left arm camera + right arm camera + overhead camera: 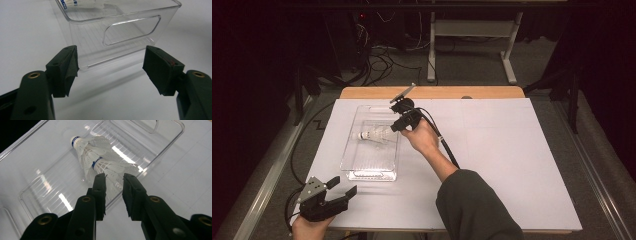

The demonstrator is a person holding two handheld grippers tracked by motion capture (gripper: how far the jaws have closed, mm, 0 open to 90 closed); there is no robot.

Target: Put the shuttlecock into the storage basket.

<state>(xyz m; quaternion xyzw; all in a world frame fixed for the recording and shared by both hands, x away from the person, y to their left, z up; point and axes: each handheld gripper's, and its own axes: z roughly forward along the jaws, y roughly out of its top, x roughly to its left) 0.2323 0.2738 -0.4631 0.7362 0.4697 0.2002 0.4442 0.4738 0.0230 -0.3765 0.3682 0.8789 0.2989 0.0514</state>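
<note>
Right black two-jaw gripper [113,178] pinches the white feathered shuttlecock's [100,160] skirt over the clear plastic bin [357,165]; left gripper [110,67] waits spread wide. Crushed feathers could slip free!

Lab or recording workspace. Worktop [512,150] covered by a white sheet, dark surroundings. Beyond the worktop: loose cables [382,60] on grey carpet and a white metal desk frame [472,35]. Aluminium rail [267,175] left of the worktop.

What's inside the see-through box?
White shuttlecocks lie inside the clear box, apparently two nested together. The right tool covers the feather ends. Nothing else is visible inside.
</note>
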